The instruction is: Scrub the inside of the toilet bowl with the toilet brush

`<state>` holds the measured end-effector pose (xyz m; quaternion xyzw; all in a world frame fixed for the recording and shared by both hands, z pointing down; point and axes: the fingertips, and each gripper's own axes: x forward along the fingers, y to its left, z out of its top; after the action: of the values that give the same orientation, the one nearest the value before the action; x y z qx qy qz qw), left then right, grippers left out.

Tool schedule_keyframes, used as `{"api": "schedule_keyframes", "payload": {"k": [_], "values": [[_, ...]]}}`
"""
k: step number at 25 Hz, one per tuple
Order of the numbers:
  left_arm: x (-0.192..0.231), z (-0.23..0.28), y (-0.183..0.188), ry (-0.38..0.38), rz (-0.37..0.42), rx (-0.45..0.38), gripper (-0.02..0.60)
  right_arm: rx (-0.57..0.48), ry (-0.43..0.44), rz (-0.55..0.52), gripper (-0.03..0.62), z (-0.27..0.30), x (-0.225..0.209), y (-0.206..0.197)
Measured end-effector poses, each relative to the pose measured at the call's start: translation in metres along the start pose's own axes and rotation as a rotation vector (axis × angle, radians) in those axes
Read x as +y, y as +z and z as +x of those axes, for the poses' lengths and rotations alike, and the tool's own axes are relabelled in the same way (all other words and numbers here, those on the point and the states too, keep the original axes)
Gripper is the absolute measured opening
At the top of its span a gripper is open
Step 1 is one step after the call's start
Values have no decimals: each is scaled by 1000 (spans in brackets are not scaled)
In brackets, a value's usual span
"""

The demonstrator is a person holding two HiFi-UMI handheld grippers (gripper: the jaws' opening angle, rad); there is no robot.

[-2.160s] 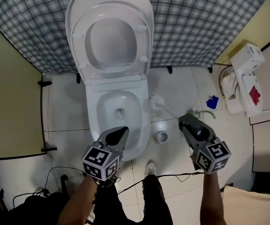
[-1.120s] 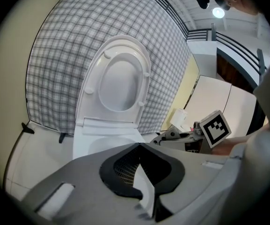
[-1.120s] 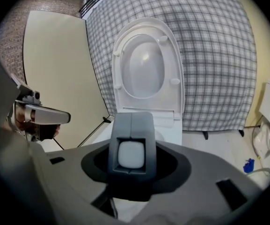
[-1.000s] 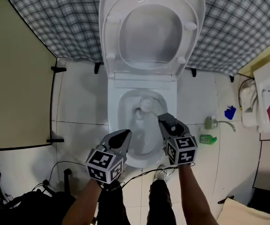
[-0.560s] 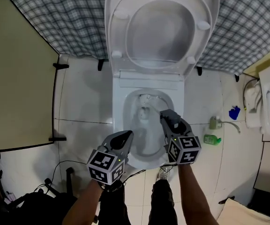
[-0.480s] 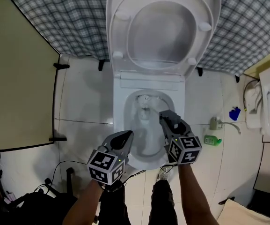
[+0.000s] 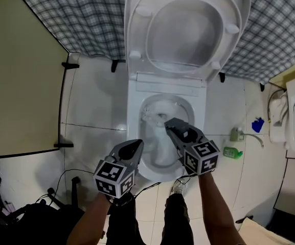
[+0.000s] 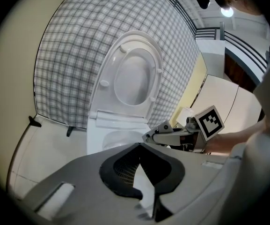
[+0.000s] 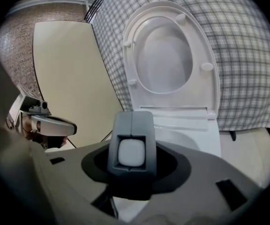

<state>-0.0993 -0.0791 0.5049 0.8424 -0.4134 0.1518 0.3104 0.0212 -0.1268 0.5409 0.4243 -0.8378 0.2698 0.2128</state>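
We see the brush (image 7: 159, 118) down inside the bowl (image 7: 134, 132), its white head low on the back wall near the drain. From the tips of the right hand-held gripper (image 7: 171, 124) the head lies at about 11 o'clock, just beyond them. In the right gripper view the jaws of that hand-held gripper (image 9: 131, 120) are pressed together around the brush's handle, whose white end (image 9: 131, 153) shows framed between them. That hand-held gripper hangs over the right half of the bowl, pointing toward 11 o'clock.

The left hand-held gripper (image 7: 135, 145) sits at about 7 o'clock of the bowl, over the front left rim, well apart from the brush. Its jaws (image 8: 139, 146) meet at the tips and we see nothing gripped between them.

The lid (image 7: 188, 34) stands raised at 12 o'clock against a plaid wall (image 7: 75, 14). A green bottle (image 7: 232, 151) lies on the floor at 3 o'clock of the bowl.
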Motion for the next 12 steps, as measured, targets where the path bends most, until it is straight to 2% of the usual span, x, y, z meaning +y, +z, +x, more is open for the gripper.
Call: {"api": "schedule_keyframes", "payload": {"k": [12], "values": [[-13, -2, -11, 50, -14, -7, 8, 172, 271, -166, 201, -28, 27, -35]]}}
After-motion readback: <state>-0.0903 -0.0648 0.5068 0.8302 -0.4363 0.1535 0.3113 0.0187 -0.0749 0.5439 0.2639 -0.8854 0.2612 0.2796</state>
